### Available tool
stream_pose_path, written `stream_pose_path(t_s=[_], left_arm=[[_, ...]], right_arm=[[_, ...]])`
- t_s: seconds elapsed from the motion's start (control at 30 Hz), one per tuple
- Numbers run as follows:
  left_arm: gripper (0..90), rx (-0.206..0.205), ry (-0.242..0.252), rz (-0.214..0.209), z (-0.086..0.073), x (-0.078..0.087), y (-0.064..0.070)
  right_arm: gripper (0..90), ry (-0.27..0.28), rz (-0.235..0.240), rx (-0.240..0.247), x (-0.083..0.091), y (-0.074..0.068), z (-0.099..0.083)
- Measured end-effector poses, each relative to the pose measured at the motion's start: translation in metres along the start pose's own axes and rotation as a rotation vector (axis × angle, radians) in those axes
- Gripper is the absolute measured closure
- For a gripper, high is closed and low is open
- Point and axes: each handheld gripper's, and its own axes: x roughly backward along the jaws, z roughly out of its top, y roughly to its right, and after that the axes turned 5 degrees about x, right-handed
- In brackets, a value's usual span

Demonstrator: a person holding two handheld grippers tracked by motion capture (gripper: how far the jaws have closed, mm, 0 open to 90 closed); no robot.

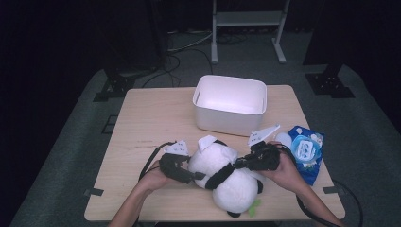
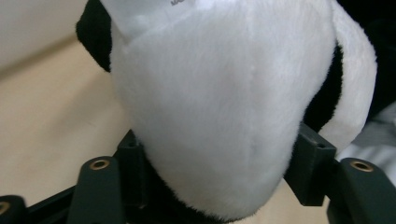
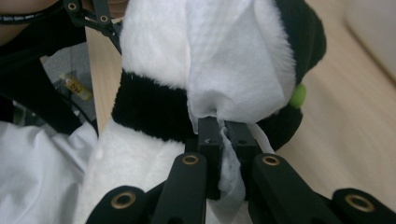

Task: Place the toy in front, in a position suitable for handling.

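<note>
Two grippers are on the plush panda (image 1: 227, 176), which lies on the near part of the bench (image 1: 142, 123), in front of the white bin (image 1: 230, 104). From the left gripper view I see my left gripper (image 2: 219, 186) with its fingers (image 2: 132, 172) spread wide around a rounded white part of the toy, pressing its fur on both sides, so I read it as steadying the panda. My right gripper (image 3: 224, 135) has its fingers nearly together, pinching a white wet wipe (image 3: 233, 70) that drapes over the panda's white fur beside the black band.

I judge the work to be wiping the toy, and I'd put it at midway: the wipe is out and already laid against the plush, and the blue wipe pack (image 1: 306, 151) sits at the right edge of the bench, just beyond my right hand (image 1: 283, 170). I cannot tell from these pictures how much of the fur has been cleaned. What looks to be left is covering the rest of the panda. The bin appears empty from above, so nothing has gone in there yet.
</note>
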Motion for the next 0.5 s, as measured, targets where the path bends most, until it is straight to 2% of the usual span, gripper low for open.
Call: stream_pose_path(t_s=[0.07,0.1,0.13,0.17,0.3,0.33,0.4,0.5], left_arm=[[37.6,-0.056,-0.006,0.057,0.01,0.007,0.003],[37.8,-0.056,-0.006,0.057,0.01,0.007,0.003],[37.8,-0.088,-0.017,0.086,0.015,0.01,0.005],[38.1,-0.15,-0.029,0.145,0.026,0.017,0.009],[39.2,-0.25,-0.054,0.236,0.043,0.031,0.014],[39.6,-0.25,-0.054,0.236,0.043,0.031,0.014],[40.2,-0.288,-0.072,0.248,0.049,0.035,0.018],[40.5,-0.295,-0.077,0.244,0.05,0.036,0.019]], right_arm=[[86.3,0.019,-0.016,-0.001,0.003,0.001,0.004],[86.3,0.019,-0.016,-0.001,0.003,0.001,0.004],[86.4,0.027,-0.018,-0.003,0.004,0.002,0.006],[86.4,0.039,-0.034,0.004,0.005,0.003,0.009],[86.5,0.077,-0.019,-0.006,0.005,0.006,0.015],[86.5,0.077,-0.019,-0.006,0.005,0.006,0.015],[86.4,0.071,-0.006,0.006,0.002,0.005,0.016],[86.4,0.065,-0.006,0.0,0.002,0.006,0.017]])
